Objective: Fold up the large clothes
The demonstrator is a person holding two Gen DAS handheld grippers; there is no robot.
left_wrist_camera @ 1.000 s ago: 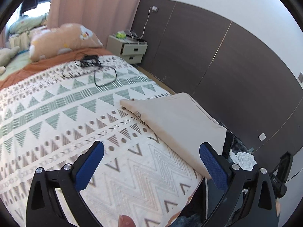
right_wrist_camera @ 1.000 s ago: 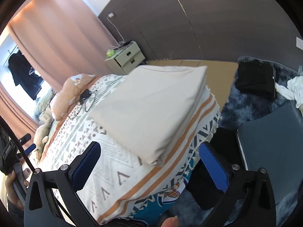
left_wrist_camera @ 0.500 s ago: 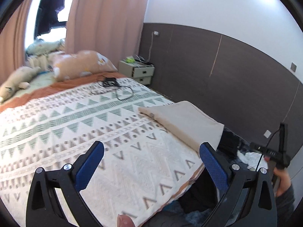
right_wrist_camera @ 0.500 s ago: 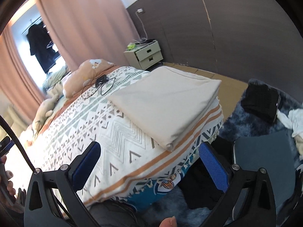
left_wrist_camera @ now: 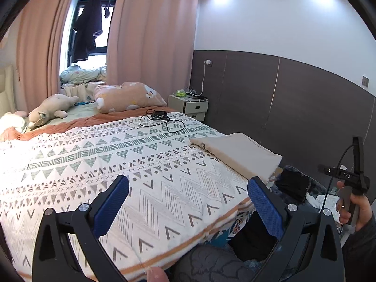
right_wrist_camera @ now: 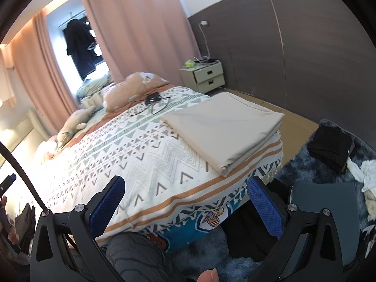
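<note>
- Folding appears finished for the beige cloth [right_wrist_camera: 225, 129]: it is seen as a flat, squared stack of several layers with even edges, resting on the patterned bedspread [right_wrist_camera: 145, 155] at the foot corner of the bed, on the side nearest the dark wall panels.
- No loose flap or unfolded part of that cloth is visible in either view.
- Both tools are held clear of the bed and well apart from the cloth.
- The left gripper [left_wrist_camera: 188, 199] is seen with its blue pads spread wide and nothing between them.
- The right gripper [right_wrist_camera: 185, 199] is likewise spread wide and empty.
- Other fabric is seen on the floor beside the bed: a dark folded item [right_wrist_camera: 331, 148] and a crumpled white piece [right_wrist_camera: 369, 171]; whether these belong to the task cannot be told.
- If more clothes are meant to be folded, that work is judged as not yet begun.
</note>
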